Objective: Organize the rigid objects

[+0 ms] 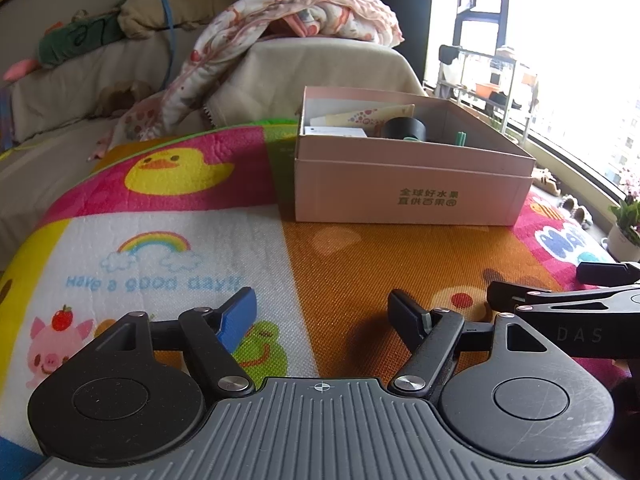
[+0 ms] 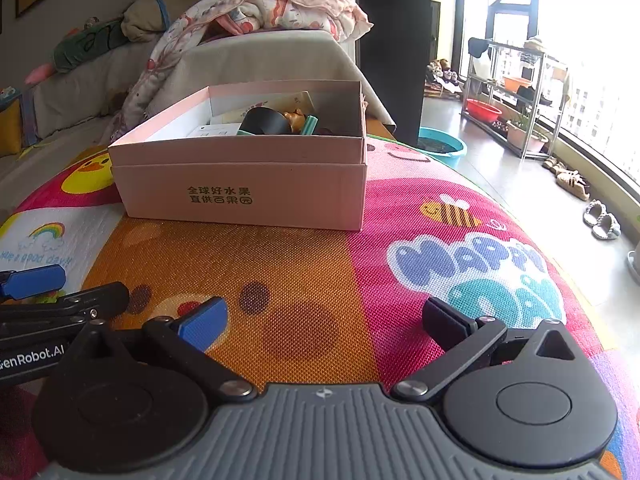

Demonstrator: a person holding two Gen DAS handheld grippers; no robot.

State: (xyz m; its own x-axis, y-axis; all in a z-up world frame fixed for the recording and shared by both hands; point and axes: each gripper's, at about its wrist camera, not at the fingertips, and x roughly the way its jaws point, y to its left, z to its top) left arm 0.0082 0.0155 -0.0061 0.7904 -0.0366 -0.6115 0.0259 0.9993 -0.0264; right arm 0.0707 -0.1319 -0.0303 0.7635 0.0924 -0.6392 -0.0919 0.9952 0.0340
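Left wrist view puts your pink box [image 1: 412, 184] ahead and right of the left gripper [image 1: 322, 312], well apart on the play mat [image 1: 340, 272]. Right wrist view alone shows a small brown figurine [image 2: 296, 118] beside the black roll [image 2: 266, 122]. Both grippers, including the right gripper [image 2: 324, 316], hover low, spread wide, holding nothing.

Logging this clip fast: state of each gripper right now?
Left gripper: open, holding nothing, above the play mat.
Right gripper: open, holding nothing, short of the pink box.
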